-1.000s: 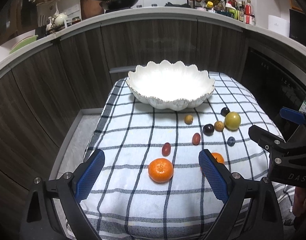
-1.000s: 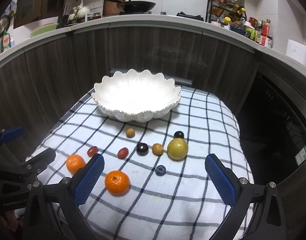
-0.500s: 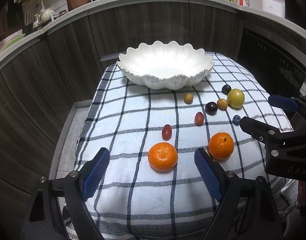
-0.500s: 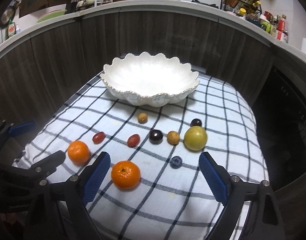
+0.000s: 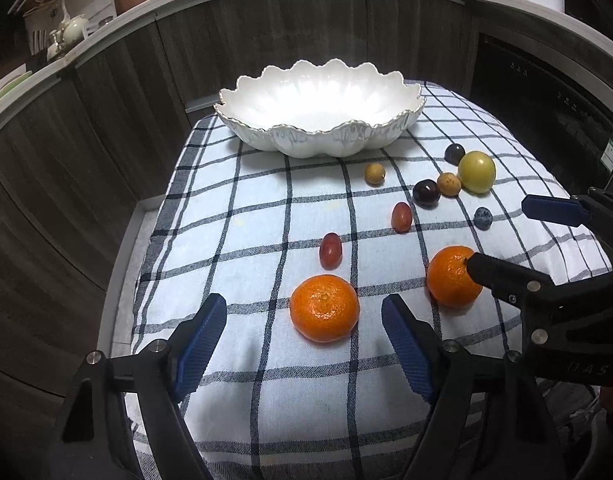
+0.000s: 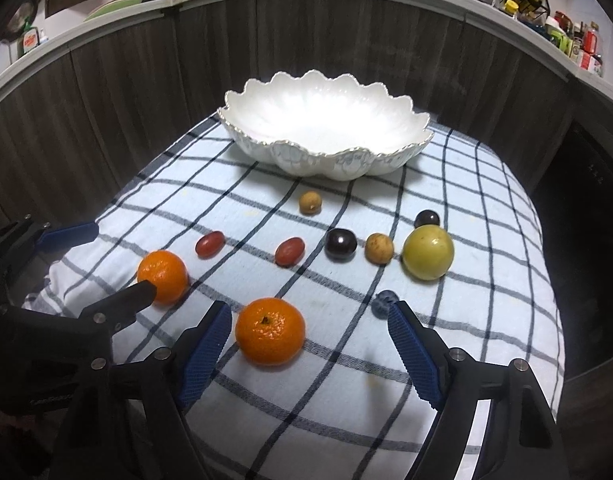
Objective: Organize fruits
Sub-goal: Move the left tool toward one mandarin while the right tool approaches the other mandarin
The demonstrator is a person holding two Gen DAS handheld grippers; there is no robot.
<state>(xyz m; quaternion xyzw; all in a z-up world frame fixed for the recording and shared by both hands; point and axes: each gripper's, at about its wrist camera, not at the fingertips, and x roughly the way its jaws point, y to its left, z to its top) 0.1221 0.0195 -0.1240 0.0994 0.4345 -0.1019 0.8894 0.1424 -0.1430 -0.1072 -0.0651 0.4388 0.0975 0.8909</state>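
A checked cloth (image 5: 266, 380) covered the worktop, and a white scalloped bowl (image 5: 320, 110) stood upright at its far edge, mouth up. The fruit lay loose on the cloth between the bowl and the near edge. The left claw (image 5: 304, 346) hung with its blue pads apart, its jaws having just been closing; one mandarin (image 5: 324, 308) sat just ahead of the gap, untouched by either pad, stem scar facing up. The right claw (image 6: 308, 350) was likewise open, its jaws having just been narrowing, with a second mandarin (image 6: 270, 332) close to its left pad and no clear contact, stem up. Two red grapes lay farther in, one (image 6: 210, 244) toward the left edge and the other (image 6: 290, 252) nearer the middle; in the right wrist view both had their long axes running roughly across the cloth, tilted slightly. To the right of them lay a dark cherry (image 6: 340, 244), a tan round fruit (image 6: 379, 248) and a yellow-green fruit (image 6: 428, 253) in a rough row, the last two nearly touching. Another dark fruit (image 6: 426, 219) sat just behind the yellow-green one, a second tan fruit (image 6: 310, 203) lay near the bowl, and a blueberry (image 6: 382, 302) rested beside the right claw's right pad.
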